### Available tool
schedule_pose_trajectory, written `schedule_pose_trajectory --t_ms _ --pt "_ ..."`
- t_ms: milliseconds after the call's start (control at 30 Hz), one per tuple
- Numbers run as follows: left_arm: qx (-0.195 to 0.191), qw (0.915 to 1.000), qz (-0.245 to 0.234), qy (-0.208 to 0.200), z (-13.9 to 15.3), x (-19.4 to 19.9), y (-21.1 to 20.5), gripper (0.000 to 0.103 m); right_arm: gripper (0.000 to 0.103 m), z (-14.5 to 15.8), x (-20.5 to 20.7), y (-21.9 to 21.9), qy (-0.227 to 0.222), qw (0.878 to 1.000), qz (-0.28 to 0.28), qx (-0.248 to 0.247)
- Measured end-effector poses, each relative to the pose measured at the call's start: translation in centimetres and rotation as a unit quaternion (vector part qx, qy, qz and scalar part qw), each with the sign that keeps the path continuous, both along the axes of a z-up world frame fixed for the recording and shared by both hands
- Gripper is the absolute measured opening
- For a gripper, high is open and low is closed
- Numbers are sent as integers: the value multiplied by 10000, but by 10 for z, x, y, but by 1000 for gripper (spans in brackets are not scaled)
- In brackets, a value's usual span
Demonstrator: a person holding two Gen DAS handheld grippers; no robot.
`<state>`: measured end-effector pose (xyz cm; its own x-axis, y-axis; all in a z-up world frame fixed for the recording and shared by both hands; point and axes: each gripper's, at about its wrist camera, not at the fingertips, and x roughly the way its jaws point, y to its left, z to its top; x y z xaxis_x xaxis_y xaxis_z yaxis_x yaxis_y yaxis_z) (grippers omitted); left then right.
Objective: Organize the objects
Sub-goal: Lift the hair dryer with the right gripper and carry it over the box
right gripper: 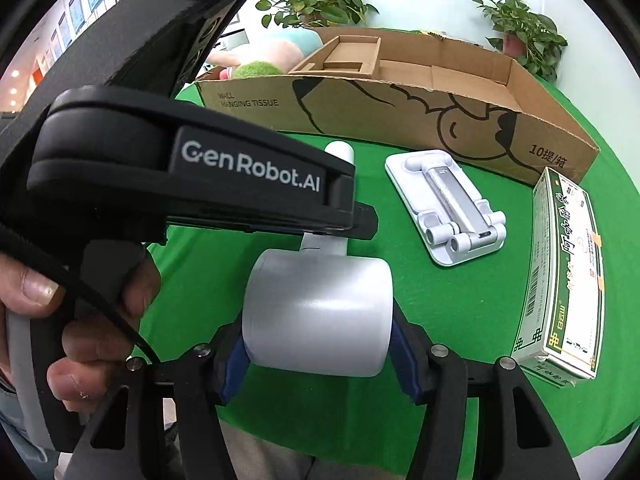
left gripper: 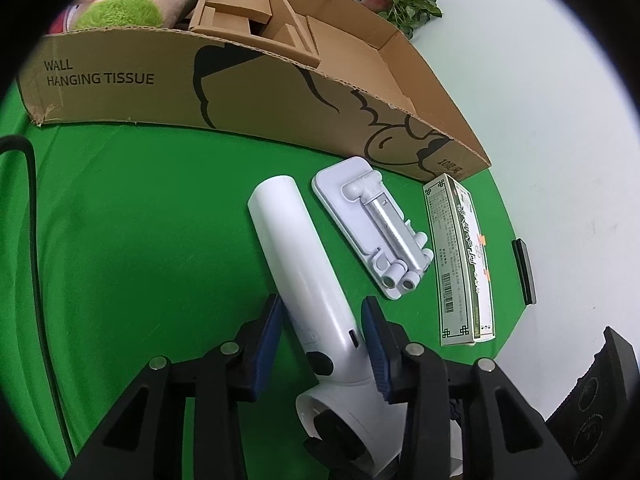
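Observation:
A white handheld fan lies on the green cloth, handle pointing at the cardboard box. My left gripper straddles the fan's handle near its head; the blue pads stand a little off the handle, so it is open. In the right wrist view my right gripper is shut on the fan's round head, both pads pressed against its sides. The left gripper's black body reaches over the handle from the left there.
A white folded phone stand and a green-white carton lie right of the fan. The open cardboard box holds cardboard inserts and a plush toy. Potted plants stand behind. A black object lies at the cloth's right edge.

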<state>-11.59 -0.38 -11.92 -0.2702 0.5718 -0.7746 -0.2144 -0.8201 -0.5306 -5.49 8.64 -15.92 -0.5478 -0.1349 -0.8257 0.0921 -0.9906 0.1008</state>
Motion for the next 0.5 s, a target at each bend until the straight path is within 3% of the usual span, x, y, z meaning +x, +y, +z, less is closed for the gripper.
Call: schedule_pose_trajectory --t_ms 267,500 --pt "-44 9996 96 255 18 8 2 35 57 4 6 -4 81 9999 -50 -64" --pt "18 9973 293 669 51 10 -7 34 57 31 5 -7 469 9988 46 -137"
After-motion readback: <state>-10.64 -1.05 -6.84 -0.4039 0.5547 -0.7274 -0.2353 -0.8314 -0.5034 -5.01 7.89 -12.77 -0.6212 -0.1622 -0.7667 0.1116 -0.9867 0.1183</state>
